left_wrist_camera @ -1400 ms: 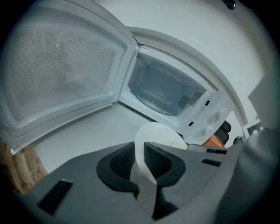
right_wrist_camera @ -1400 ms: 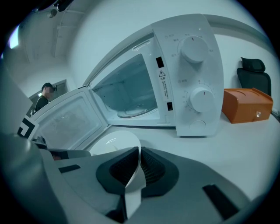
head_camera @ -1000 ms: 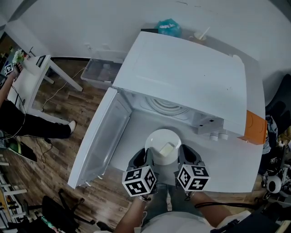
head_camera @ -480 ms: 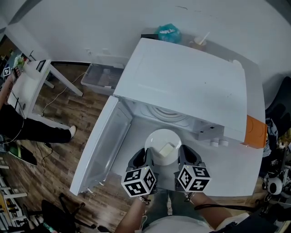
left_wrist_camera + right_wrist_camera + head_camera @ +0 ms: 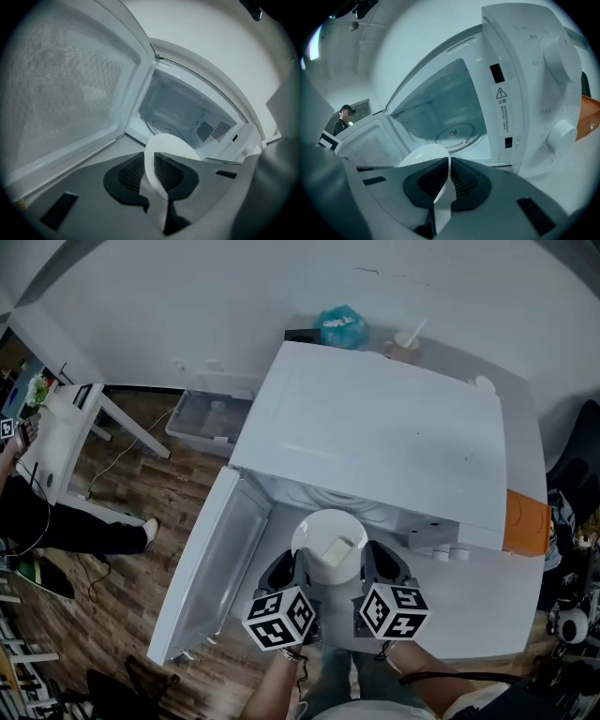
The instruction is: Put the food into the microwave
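Wooden floor lies beside the white microwave (image 5: 375, 427), door wide open; left gripper (image 5: 289, 568) and right gripper (image 5: 378, 563) each pinch the plate (image 5: 314, 529) rim; the food (image 5: 336, 549) has advanced to the opening, so insertion seems near.

A lab-like workroom; white desk (image 5: 58, 427), plastic bin (image 5: 208, 401) on wood floor (image 5: 141, 512); microwave (image 5: 375, 427) on white table (image 5: 487, 601)

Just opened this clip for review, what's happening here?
A person holds a white plate carrying a pale block of food with both tools: the left gripper and right gripper are each shut on its rim. The microwave has its door swung open, and the plate hangs at the opening, not yet on the glass turntable.
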`<state>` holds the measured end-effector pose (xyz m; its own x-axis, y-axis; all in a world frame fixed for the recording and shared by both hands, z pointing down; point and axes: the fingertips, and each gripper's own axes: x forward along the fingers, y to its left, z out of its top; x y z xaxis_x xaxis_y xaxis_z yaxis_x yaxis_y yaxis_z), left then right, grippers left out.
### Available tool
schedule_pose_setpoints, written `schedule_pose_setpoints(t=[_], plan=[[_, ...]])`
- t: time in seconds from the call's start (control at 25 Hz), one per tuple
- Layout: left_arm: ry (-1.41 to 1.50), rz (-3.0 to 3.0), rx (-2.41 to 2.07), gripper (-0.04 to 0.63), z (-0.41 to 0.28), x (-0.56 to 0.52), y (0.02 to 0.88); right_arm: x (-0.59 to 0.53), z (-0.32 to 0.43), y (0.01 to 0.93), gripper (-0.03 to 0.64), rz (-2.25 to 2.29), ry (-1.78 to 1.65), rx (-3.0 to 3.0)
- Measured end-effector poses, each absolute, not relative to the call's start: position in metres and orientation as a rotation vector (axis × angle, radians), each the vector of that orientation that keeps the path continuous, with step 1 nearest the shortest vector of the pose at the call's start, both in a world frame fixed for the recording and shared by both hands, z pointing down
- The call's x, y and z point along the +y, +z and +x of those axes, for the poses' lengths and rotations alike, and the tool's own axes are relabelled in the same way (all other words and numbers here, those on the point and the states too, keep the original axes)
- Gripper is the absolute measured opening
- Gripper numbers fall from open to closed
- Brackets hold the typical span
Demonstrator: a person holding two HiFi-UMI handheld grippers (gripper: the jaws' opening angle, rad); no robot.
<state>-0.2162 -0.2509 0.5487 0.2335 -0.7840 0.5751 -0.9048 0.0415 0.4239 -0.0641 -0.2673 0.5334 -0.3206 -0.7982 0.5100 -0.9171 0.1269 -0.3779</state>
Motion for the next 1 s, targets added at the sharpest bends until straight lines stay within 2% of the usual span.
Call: schedule_pose_setpoints(t=[1.0], plan=[[0.157, 1.826, -1.593, 0.066, -0.219, -0.317, 0.542, -0.318, -0.066, 0.526, 0.021, 1.825, 0.859, -2.228]])
